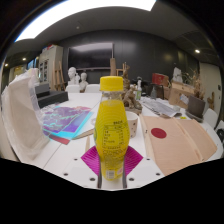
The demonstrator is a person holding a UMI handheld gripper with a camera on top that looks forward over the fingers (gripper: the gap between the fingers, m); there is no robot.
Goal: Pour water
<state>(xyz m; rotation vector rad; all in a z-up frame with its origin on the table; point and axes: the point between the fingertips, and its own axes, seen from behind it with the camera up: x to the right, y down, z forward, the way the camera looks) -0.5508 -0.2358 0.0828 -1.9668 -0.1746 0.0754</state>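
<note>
An office or lab workroom: a white desk (60,160) strewn with papers (66,122), cluttered shelving (52,62) toward ten o'clock, a long ceiling light panel (80,10) overhead.

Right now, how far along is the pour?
Done: the tool has reached the yellow-capped bottle, which stands upright between its fingers; whether the pads press it is unclear. In hand: securing the grasp. Left: the cap is still on, the bottle is untilted, and a white cup behind it is a possible target.
</note>
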